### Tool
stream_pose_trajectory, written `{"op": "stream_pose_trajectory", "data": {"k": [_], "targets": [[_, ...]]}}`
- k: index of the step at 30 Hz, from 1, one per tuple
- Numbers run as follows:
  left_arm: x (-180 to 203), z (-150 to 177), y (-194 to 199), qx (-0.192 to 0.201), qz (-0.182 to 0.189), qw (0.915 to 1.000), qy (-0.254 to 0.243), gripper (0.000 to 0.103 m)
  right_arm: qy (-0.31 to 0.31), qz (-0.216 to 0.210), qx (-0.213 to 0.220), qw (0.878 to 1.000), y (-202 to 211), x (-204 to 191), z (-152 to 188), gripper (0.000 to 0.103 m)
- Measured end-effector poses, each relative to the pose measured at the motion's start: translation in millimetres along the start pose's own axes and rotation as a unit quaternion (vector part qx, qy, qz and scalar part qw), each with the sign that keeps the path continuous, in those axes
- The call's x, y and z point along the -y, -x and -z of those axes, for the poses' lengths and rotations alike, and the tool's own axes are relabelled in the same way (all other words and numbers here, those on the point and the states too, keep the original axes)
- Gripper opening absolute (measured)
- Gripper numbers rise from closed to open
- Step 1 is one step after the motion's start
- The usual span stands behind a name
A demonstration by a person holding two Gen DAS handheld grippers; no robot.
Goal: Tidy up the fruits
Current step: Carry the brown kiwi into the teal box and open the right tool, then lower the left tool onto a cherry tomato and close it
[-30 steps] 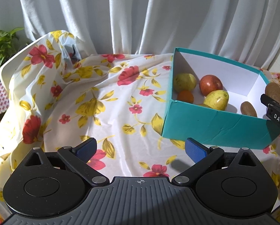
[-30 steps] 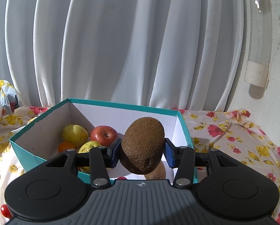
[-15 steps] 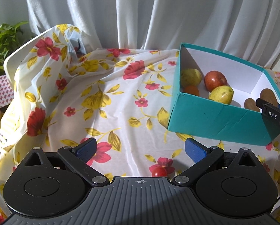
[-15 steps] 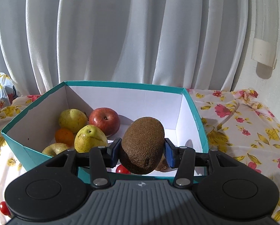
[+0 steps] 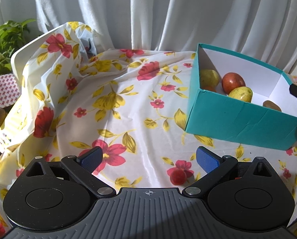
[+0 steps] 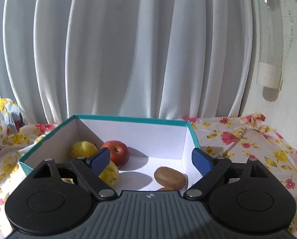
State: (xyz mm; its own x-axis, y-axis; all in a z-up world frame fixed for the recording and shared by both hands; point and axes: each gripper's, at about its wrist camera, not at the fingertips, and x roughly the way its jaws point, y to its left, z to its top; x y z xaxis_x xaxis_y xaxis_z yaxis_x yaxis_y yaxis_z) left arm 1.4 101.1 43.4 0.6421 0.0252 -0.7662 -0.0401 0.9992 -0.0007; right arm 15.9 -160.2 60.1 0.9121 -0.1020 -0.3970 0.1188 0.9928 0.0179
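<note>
Teal box (image 6: pixel 195 137), brown kiwi (image 6: pixel 170 178), red-and-yellow floral cloth (image 5: pixel 128 107).

The right gripper (image 6: pixel 150 159) has spread wide and dropped the kiwi (image 6: pixel 170 178), now lying in the box (image 6: pixel 131 118).

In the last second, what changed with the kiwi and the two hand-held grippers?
The right hand-held gripper opened and let go of the kiwi, which now lies on the floor of the teal box near its right wall. The left hand-held gripper pulled back, bringing a small red fruit on the cloth into view; it stayed open and empty. The apple and the box stayed put.
</note>
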Motion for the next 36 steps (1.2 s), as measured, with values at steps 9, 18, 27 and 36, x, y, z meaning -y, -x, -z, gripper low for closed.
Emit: {"op": "stream_pose_trajectory", "data": {"k": [9,18,27,36], "targets": [[17,31,-6,0.053,0.015,0.9957,-0.074,0.102,0.001,-0.040,0.050,0.998,62,-11,20,0.103],[35,55,-22,0.061,0.035,0.9905,-0.119,0.102,-0.006,-0.031,0.025,0.999,71,-8,29,0.103],[40,62,-47,0.048,0.052,0.9906,-0.118,0.101,0.006,-0.024,0.006,1.000,76,-10,39,0.103],[43,57,-59,0.036,0.073,0.9899,-0.116,0.080,0.010,-0.013,-0.006,1.000,75,-7,41,0.103]]}}
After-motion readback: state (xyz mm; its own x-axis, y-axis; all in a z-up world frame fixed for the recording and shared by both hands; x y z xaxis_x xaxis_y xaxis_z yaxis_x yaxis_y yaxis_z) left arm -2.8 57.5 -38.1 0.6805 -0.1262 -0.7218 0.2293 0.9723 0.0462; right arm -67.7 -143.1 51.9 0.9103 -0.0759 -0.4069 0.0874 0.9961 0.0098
